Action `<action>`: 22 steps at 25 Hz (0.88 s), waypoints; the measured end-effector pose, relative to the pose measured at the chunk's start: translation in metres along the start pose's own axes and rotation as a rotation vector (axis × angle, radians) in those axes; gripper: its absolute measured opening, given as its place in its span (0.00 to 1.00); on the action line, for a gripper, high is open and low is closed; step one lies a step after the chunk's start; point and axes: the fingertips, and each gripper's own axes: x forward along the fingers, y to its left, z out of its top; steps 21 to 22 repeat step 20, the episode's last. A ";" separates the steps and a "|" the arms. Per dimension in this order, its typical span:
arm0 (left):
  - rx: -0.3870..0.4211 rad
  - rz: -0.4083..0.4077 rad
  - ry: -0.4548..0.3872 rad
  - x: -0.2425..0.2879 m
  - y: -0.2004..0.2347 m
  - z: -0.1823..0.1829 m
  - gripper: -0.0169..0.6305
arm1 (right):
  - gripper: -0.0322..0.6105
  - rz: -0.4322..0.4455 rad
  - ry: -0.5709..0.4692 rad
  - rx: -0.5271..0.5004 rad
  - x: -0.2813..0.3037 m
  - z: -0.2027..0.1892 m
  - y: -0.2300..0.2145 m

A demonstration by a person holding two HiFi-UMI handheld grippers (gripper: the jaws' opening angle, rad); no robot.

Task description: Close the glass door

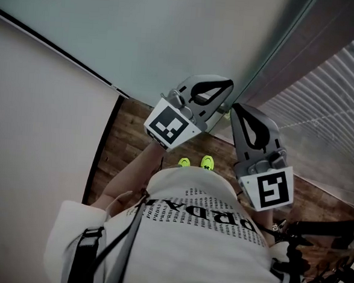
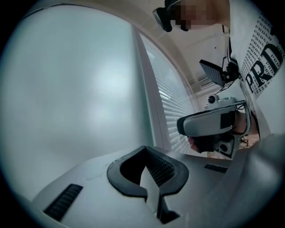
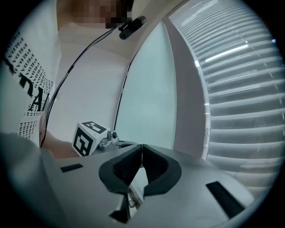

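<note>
- The left gripper (image 2: 144, 150) had its jaws together on nothing. The right gripper (image 3: 141, 147) was the same, tips meeting, empty.
- Both tips pointed at the frosted pale-green glass door (image 1: 142, 26). The left was close to the pane near its edge, the right just beside the grey upright frame strip (image 3: 189, 102).
- That edge ran upright, and the white slatted blind (image 3: 240, 89) lay beyond it.
- Whether the door sat fully closed could not be determined.
</note>
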 end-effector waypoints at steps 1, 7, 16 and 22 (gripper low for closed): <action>-0.009 0.008 0.003 0.001 0.002 0.000 0.03 | 0.05 -0.006 0.001 0.000 0.000 0.001 -0.001; 0.013 0.017 0.002 0.010 0.009 -0.002 0.03 | 0.05 -0.024 0.008 -0.002 0.003 0.002 -0.003; 0.002 0.030 0.007 0.014 0.010 -0.002 0.02 | 0.05 -0.044 0.008 0.003 0.008 0.002 -0.009; 0.001 0.032 0.003 0.007 0.008 -0.001 0.02 | 0.05 -0.056 -0.004 -0.005 0.007 0.003 -0.008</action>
